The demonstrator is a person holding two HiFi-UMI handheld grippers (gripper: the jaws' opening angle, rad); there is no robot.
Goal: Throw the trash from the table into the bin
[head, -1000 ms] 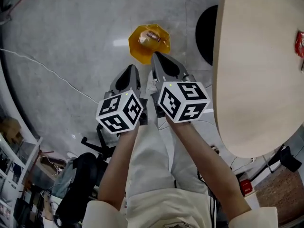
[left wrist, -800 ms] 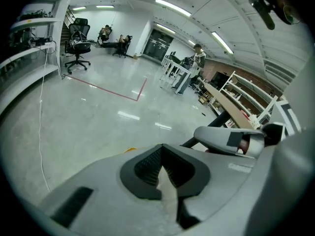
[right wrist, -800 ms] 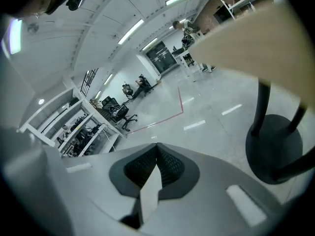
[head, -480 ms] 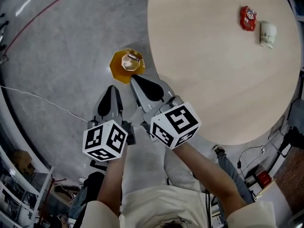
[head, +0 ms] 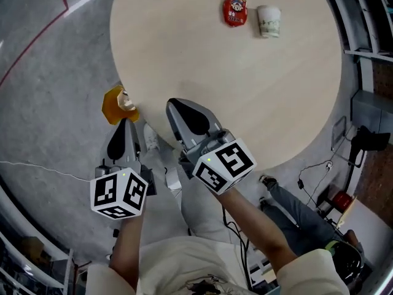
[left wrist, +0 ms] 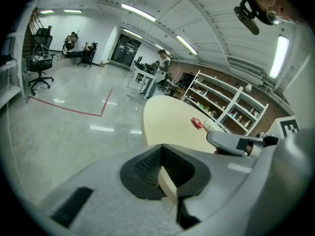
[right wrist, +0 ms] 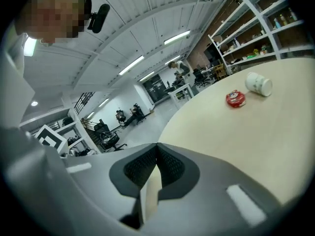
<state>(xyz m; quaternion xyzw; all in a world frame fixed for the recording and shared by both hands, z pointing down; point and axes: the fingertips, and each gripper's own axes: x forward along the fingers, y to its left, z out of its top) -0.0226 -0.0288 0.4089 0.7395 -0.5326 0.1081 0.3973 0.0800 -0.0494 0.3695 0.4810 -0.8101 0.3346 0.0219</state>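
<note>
A grey polished floor (head: pixel 55 60) takes up the left of the head view, with a red line (head: pixel 37 48) marked across it and a thin cable (head: pixel 37 168) lying on it. A round table (head: pixel 245 91) with a pale wood top fills the upper middle. White shelves (head: pixel 362 17) stand past its far right edge.

The person holds both grippers out in front of the body, near the table's near edge. The right gripper (head: pixel 178 108) has its tip over the table's edge and points across the top. In the right gripper view its jaws are pressed together at the tips with nothing between them. The left gripper (head: pixel 124 126) is over the floor, just beside the table and to the left of the right one. In the left gripper view its jaws are likewise closed on nothing.

An orange bin (head: pixel 112 106) stands on the floor just beside the table's left edge, right ahead of the left gripper's tip. Something pale and crumpled lies inside it.

Two pieces of trash sit on the far part of the table, well apart from both grippers. A white cup (head: pixel 268 21) lies on its side, and a small red packet (head: pixel 235 11) lies flat just beside it on the left, not touching.
</note>
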